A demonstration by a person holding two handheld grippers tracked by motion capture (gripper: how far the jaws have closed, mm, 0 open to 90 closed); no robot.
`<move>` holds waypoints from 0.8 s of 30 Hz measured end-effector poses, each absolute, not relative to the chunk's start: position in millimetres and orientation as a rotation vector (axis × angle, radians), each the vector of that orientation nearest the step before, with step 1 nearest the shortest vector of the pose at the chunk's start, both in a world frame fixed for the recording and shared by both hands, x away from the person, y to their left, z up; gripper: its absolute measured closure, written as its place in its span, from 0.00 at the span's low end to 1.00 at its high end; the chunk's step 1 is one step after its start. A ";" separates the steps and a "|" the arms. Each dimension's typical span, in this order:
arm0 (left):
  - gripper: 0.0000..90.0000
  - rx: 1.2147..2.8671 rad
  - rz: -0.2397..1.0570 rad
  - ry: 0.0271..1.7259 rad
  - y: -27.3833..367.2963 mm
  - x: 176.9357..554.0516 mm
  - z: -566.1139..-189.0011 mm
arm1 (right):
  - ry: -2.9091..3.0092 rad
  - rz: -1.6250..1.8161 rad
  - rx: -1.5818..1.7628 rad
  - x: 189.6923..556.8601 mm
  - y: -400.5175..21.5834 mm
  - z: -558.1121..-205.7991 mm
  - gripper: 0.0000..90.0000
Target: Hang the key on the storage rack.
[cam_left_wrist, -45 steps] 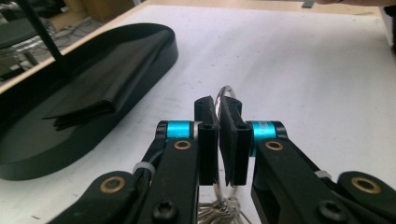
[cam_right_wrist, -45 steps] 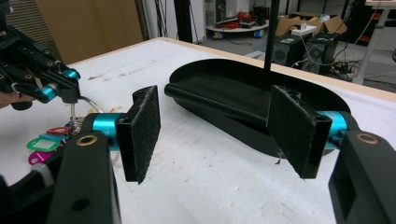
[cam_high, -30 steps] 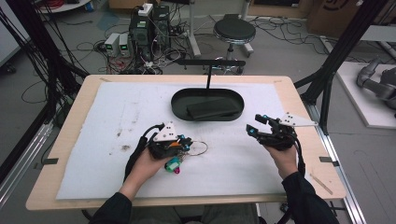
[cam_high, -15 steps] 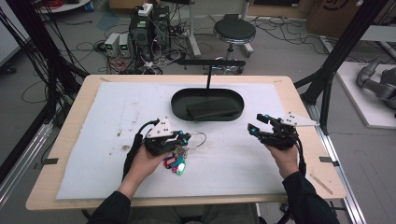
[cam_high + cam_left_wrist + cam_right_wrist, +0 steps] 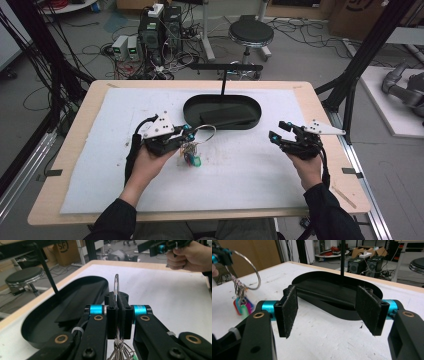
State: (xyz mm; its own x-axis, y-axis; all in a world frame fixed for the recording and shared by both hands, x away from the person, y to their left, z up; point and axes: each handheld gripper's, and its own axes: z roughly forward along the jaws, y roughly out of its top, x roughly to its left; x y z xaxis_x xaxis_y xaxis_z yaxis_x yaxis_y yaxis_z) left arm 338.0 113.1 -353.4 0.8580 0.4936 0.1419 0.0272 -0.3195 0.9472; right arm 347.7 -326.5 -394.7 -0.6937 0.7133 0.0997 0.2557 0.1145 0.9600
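A large metal key ring (image 5: 205, 133) with wire loops and coloured tags (image 5: 191, 158) hanging from it is lifted above the white mat. My left gripper (image 5: 186, 136) is shut on the key ring (image 5: 116, 287), which stands upright between its black jaws. From the right gripper view the key ring (image 5: 249, 271) and its blurred tags (image 5: 242, 305) hang at the far left. My right gripper (image 5: 278, 134) hovers over the mat's right side, open, with nothing between its pads (image 5: 290, 310).
A black oval tray (image 5: 195, 107) with a flat dark piece inside lies at the back centre, and a thin black post (image 5: 223, 82) rises from it. The white mat (image 5: 240, 170) covers a wooden table (image 5: 325, 125). Cables and equipment lie on the floor beyond.
My left gripper has lifted the key ring and carried it up and toward the tray, with the tags swinging below. The right gripper has barely moved.
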 end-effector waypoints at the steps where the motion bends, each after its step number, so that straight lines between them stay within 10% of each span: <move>1: 0.96 1.852 0.502 0.390 113.2 339.1 -350.9 | 2.010 1.604 0.945 347.8 -326.7 -394.7 0.40; 24: 0.96 1.743 0.608 0.482 118.0 385.8 -307.8 | 1.989 1.602 0.963 348.1 -331.8 -395.1 0.40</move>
State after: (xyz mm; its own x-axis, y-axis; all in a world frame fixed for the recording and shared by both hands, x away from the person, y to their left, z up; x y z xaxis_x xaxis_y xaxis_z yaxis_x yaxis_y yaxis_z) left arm 385.8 118.0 -307.8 0.7799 0.6079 0.1488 0.0066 -0.2456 0.9693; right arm 348.1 -331.8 -395.1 -0.6777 0.7278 0.1046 0.2576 0.1017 0.9609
